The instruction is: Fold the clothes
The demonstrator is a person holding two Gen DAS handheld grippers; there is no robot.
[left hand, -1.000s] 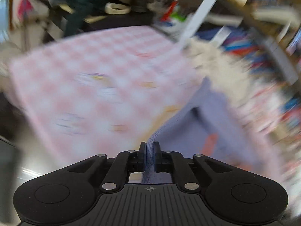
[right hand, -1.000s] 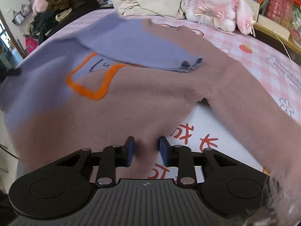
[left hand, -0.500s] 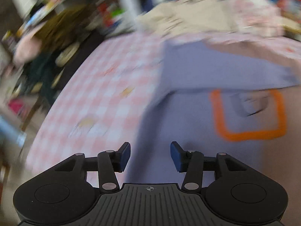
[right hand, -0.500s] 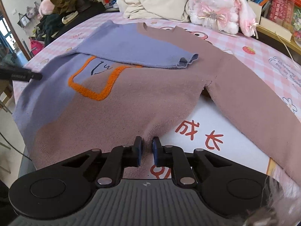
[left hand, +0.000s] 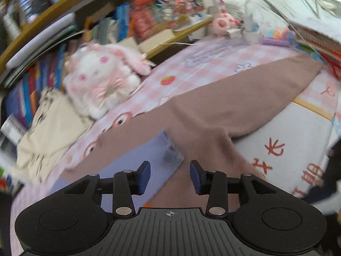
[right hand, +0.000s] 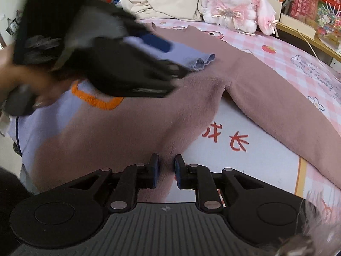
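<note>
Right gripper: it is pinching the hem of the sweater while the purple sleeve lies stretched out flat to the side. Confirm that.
Wrong on the sleeve: the purple sleeve lies folded across the sweater, as the right wrist view shows. The right gripper does pinch the hem.

- A lived-in room of a home, likely a bedroom or a child's room.
- Pink checked cover point(right hand: 283, 49) with strawberry and flower prints spreads over the surface.
- A plush bunny point(right hand: 232, 4) (white and pink, with bows) sits by it.
- Crowded bookshelves point(left hand: 49, 49) stand behind.
- A cream garment point(right hand: 168, 2) lies heaped nearby.
</note>
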